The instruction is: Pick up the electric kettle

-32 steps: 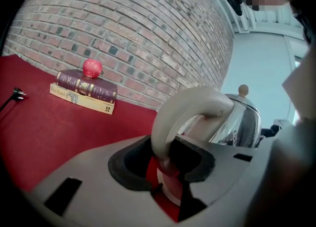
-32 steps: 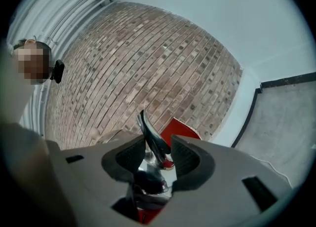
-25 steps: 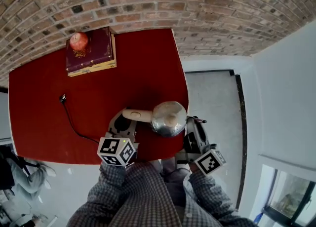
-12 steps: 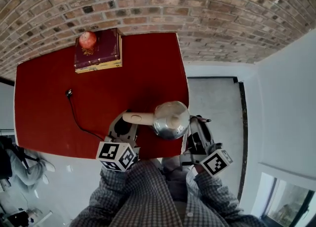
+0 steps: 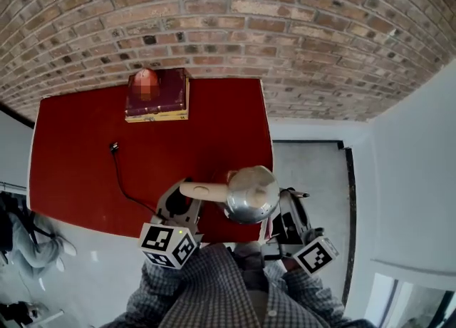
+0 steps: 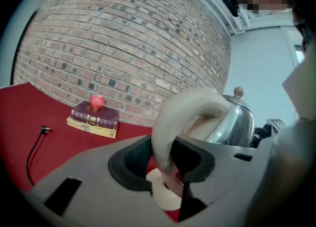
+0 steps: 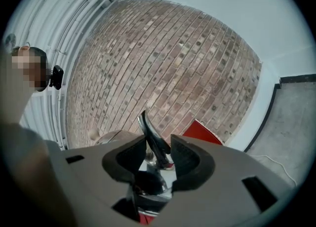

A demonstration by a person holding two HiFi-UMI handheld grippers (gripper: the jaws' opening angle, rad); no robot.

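A shiny steel electric kettle (image 5: pixel 249 192) with a cream handle (image 5: pixel 203 191) hangs over the near right corner of the red table (image 5: pixel 71 155). My left gripper (image 5: pixel 184 202) is shut on the handle (image 6: pixel 170 122), whose loop sits between the dark pads, and the kettle body (image 6: pixel 237 120) gleams just beyond. My right gripper (image 5: pixel 285 212) grips from the other side. In the right gripper view its pads clamp the curved steel spout (image 7: pixel 153 139), and that gripper (image 7: pixel 159 159) points about level at the brick wall. The left gripper (image 6: pixel 165 162) tilts slightly down.
A dark red book (image 5: pixel 158 95) with a red apple (image 6: pixel 97 101) on top lies at the table's far edge against the brick wall (image 5: pixel 214 20). A black cord (image 5: pixel 121 177) with its plug trails across the cloth. Grey floor (image 5: pixel 313 170) lies to the right of the table.
Both grippers have risen with the kettle between them, so it stands larger and higher over the table corner. The grips on handle and spout have stayed the same.
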